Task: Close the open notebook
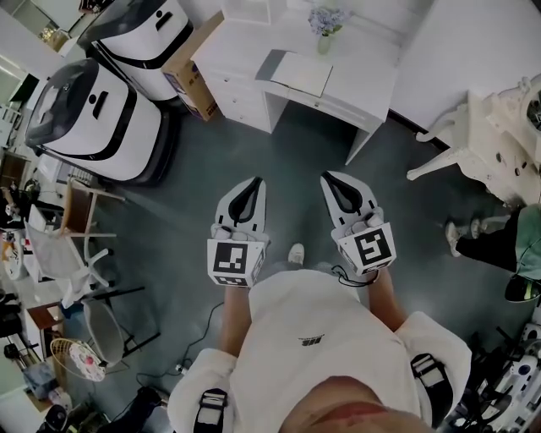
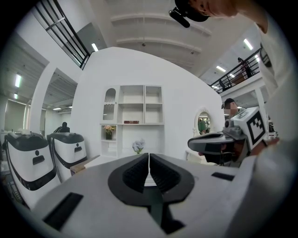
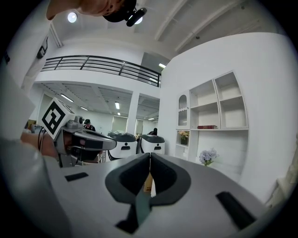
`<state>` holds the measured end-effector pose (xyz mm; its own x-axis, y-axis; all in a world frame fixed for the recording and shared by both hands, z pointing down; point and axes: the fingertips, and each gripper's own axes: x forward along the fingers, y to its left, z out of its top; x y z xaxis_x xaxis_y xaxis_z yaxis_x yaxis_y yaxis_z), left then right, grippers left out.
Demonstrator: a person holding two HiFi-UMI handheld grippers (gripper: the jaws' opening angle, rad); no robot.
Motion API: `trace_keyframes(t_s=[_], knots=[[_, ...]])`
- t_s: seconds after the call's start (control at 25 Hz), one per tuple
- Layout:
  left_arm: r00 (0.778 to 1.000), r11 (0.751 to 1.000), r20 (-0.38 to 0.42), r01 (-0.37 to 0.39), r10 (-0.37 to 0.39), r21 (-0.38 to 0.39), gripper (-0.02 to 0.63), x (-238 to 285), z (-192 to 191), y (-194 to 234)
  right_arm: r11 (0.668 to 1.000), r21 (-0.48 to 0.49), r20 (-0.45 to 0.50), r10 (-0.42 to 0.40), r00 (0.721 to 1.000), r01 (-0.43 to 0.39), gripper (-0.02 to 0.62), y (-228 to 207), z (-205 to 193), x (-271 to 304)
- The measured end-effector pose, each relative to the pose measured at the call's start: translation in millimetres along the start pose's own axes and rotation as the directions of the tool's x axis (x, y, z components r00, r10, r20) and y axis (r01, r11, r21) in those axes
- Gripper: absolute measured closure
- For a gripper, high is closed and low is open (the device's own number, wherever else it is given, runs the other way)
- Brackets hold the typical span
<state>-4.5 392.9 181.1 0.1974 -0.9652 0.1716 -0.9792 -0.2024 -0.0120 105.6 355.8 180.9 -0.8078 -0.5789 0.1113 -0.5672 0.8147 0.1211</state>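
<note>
Close in front of the person's waist, seen from the head view, two hand-held grippers point forward side by side over a dark grey floor. The left gripper (image 1: 254,184) has its jaws pressed together with nothing between them, which its own view (image 2: 149,156) confirms: the black pads meet along a thin seam. The right gripper (image 1: 331,179) is the same, jaws together and empty in its own view (image 3: 150,156). Each gripper view also catches the other gripper beside it, so the two are level and near each other, probably a resting carry posture while the person stands back from the work.

Farther off, a white desk (image 1: 363,80) stands against a white wall. On its top lies the notebook (image 1: 297,72), a pale, flat rectangle that looks open, well apart from both grippers. A small vase of flowers (image 1: 325,24) stands beyond it at the back of the desk. To the left of the desk are a cardboard box (image 1: 193,66) and two large white and black machines (image 1: 101,118).

Judging from this, the task has not begun: the person would need to step up to the desk before either gripper could reach the cover.
</note>
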Motion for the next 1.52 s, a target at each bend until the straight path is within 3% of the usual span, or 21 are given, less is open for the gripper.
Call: trace_keyframes(t_s=[0.84, 1.52], knots=[[1.000, 1.000, 0.023, 0.002, -0.002, -0.012, 0.606, 87, 10, 45, 1.000, 0.007, -0.010, -0.009, 1.000, 0.009, 0.598, -57, -7, 75], [0.999, 0.998, 0.000, -0.034, 0.034, -0.056, 0.606, 217, 26, 101, 0.999, 0.023, -0.016, 0.050, 0.999, -0.049, 0.598, -154, -8, 186]])
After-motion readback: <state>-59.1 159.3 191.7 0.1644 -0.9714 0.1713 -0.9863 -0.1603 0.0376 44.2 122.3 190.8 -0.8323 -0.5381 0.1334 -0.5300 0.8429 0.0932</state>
